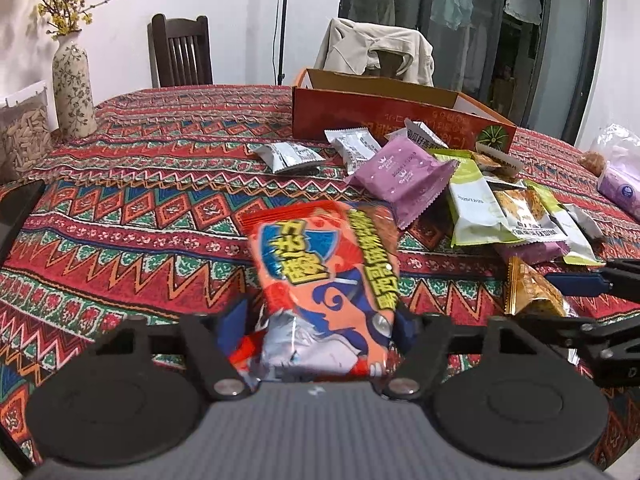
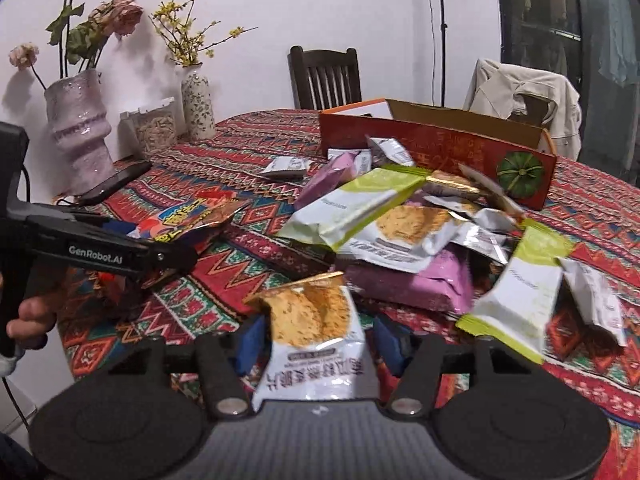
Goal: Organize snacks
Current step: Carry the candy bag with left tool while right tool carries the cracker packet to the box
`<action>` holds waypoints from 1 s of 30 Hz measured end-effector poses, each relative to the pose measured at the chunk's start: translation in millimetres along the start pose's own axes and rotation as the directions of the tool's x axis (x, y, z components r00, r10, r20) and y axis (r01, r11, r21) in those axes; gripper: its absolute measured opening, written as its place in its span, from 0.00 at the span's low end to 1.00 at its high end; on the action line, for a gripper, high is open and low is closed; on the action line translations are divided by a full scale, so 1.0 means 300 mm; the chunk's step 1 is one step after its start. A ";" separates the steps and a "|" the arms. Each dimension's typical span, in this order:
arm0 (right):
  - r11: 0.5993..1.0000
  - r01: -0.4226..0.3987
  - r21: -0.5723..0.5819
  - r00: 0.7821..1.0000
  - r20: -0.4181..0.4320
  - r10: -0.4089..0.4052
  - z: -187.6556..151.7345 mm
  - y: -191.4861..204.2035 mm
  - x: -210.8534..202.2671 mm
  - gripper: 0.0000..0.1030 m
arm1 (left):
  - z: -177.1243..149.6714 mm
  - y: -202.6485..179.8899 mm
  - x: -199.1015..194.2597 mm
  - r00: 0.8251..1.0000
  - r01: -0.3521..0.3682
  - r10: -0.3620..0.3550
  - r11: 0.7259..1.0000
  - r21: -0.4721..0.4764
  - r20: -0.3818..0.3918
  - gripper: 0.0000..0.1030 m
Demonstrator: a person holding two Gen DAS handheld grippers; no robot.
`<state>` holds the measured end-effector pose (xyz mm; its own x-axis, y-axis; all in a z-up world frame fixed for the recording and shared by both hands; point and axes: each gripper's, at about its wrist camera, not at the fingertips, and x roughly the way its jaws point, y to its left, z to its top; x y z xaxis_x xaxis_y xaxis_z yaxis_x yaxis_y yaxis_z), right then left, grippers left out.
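My left gripper [image 1: 320, 320] is shut on an orange-red snack bag [image 1: 324, 264] with yellow and blue print, held above the patterned tablecloth. The same bag [image 2: 192, 220] and the left gripper [image 2: 176, 260] show at the left of the right wrist view. My right gripper [image 2: 316, 340] is shut on a silver cracker packet [image 2: 312, 332] with a gold top edge; it also shows in the left wrist view [image 1: 532, 292]. A pile of snack packets, purple [image 1: 404, 172], green-white [image 2: 352, 204] and silver [image 1: 288, 156], lies in front of an open orange cardboard box [image 1: 384, 112].
Flowered vase [image 1: 72, 88] and a clear container of seeds [image 1: 20, 128] stand at the far left. A pink vase [image 2: 80, 132] and a dark phone [image 2: 116, 184] are near the table's left edge. Two chairs [image 1: 180, 52] stand behind the table, one draped with a jacket [image 1: 376, 48].
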<state>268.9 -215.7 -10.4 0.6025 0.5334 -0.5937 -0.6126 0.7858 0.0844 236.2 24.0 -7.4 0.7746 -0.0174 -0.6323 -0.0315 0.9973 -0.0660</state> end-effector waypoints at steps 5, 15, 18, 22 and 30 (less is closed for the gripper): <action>1.000 -0.014 0.019 1.000 0.009 0.013 0.001 0.009 -0.003 0.42 | -0.012 -0.003 -0.040 1.000 0.006 -0.006 1.000 0.008 0.018 0.51; 0.995 0.028 0.096 0.996 0.083 -0.036 -0.040 0.007 -0.096 0.38 | 0.013 -0.025 -0.118 0.998 0.025 -0.027 1.000 0.019 0.063 0.51; 0.995 0.039 0.092 0.992 0.113 -0.049 -0.020 0.002 -0.120 0.38 | 0.059 -0.026 -0.127 0.995 0.032 -0.034 0.999 0.029 0.090 0.51; 0.996 0.033 0.083 0.984 0.170 -0.047 0.046 -0.041 -0.163 0.38 | 0.192 -0.014 -0.122 0.990 0.087 -0.094 0.994 0.069 0.103 0.51; 0.992 0.068 0.106 0.958 0.270 -0.094 0.397 -0.282 -0.210 0.39 | 0.636 -0.018 0.028 0.973 0.152 -0.171 0.981 0.123 0.155 0.51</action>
<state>343.6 -278.5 115.1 0.7731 0.5215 -0.3610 -0.5129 0.8489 0.1280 363.2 31.9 134.9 0.8570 -0.1762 -0.4842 0.1651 0.9841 -0.0658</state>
